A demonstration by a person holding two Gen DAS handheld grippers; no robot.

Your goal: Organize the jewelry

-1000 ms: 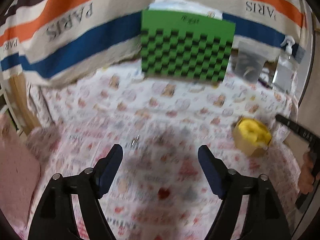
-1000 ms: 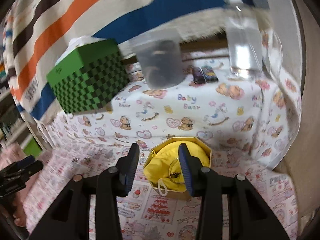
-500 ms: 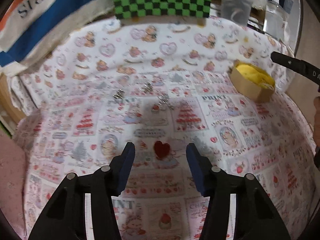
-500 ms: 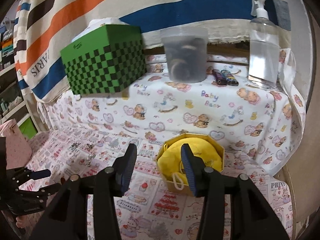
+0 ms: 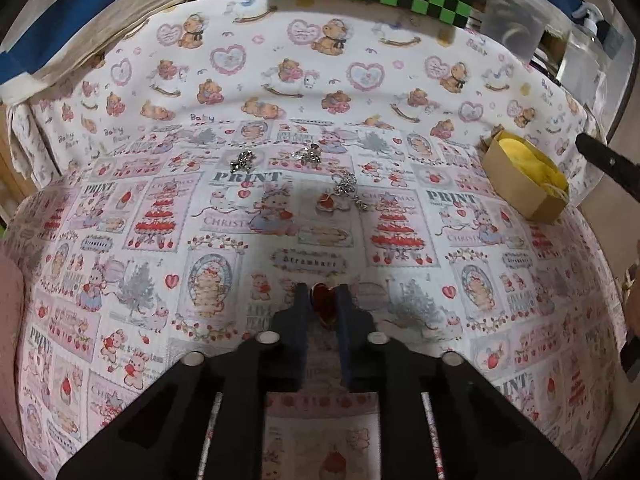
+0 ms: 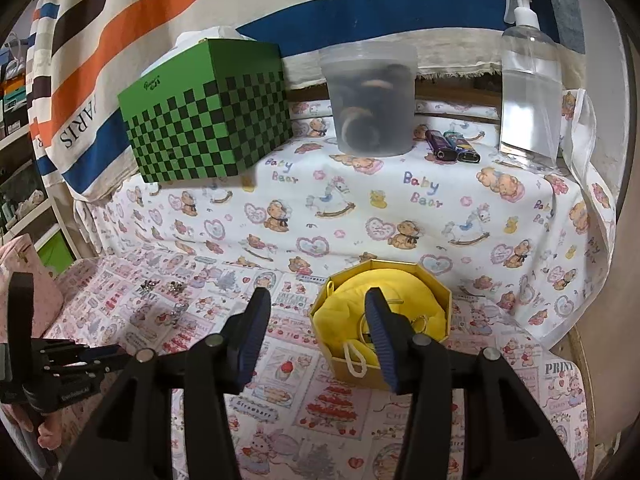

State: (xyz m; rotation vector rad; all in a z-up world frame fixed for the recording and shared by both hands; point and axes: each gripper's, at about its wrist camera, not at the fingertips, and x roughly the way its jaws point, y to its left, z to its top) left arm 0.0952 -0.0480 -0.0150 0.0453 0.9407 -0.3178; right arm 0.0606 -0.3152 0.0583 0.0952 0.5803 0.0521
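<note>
In the left wrist view my left gripper point(image 5: 322, 300) is down at the patterned cloth, its jaws closed around a red heart-shaped jewel point(image 5: 323, 303). Three silver jewelry pieces lie farther off: one on the left point(image 5: 241, 161), one in the middle point(image 5: 309, 154), one nearer point(image 5: 349, 186). A tan octagonal box with a yellow pouch point(image 5: 527, 176) stands at the right. In the right wrist view my right gripper point(image 6: 316, 312) is open and empty, hovering just in front of that box point(image 6: 380, 320). The left gripper point(image 6: 60, 364) shows at the lower left.
On the raised back shelf stand a green checkered box point(image 6: 208, 112), a cloudy plastic tub point(image 6: 370, 100), two lighters point(image 6: 452, 146) and a clear pump bottle point(image 6: 528, 92). A striped cloth hangs behind. A pink pouch point(image 6: 24, 280) lies at the far left.
My left gripper dropped down toward the cloth and its jaws narrowed from wide open to closed around the red heart. My right gripper stayed open near the yellow box.
</note>
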